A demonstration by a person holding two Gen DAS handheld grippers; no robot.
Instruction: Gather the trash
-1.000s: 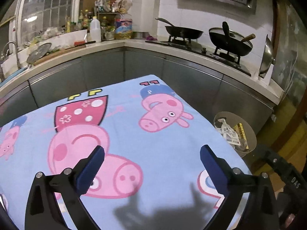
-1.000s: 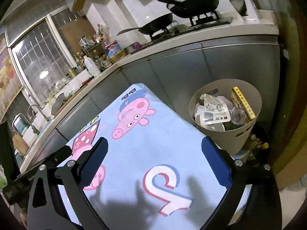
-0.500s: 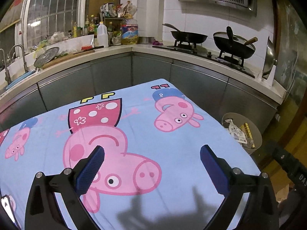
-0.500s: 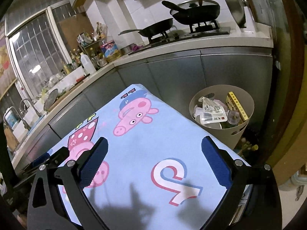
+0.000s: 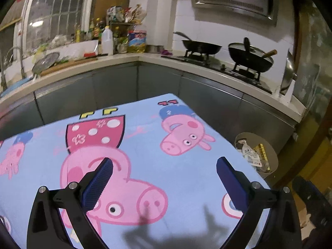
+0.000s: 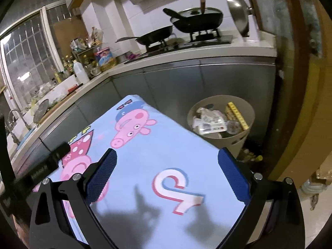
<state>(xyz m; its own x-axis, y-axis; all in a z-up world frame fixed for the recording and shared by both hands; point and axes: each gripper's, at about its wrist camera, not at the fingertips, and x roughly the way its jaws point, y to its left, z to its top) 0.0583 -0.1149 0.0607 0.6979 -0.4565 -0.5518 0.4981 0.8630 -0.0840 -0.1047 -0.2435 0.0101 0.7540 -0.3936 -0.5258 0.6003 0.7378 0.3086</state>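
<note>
A beige round trash bin (image 6: 244,112) stands on the floor past the table's far right corner, holding a crumpled plastic bag (image 6: 208,122), a yellow box (image 6: 236,114) and a clear bottle. The same trash bin (image 5: 271,157) shows at the right in the left wrist view. My left gripper (image 5: 165,172) is open above the blue cartoon-pig cloth (image 5: 145,141), nothing between its fingers. My right gripper (image 6: 167,168) is open too, over the cloth (image 6: 157,151) near the bin side. No loose trash shows on the cloth.
An L-shaped kitchen counter (image 5: 124,59) wraps behind the table, with bottles, a sink tap (image 5: 18,62) and two woks on a stove (image 5: 247,58). A brown door frame (image 6: 298,83) stands right of the bin. The left gripper's body (image 6: 41,166) shows at the right wrist view's left edge.
Both grippers have risen and pulled back from the table, so more of the cloth and the counter shows. Both stay open and empty.
</note>
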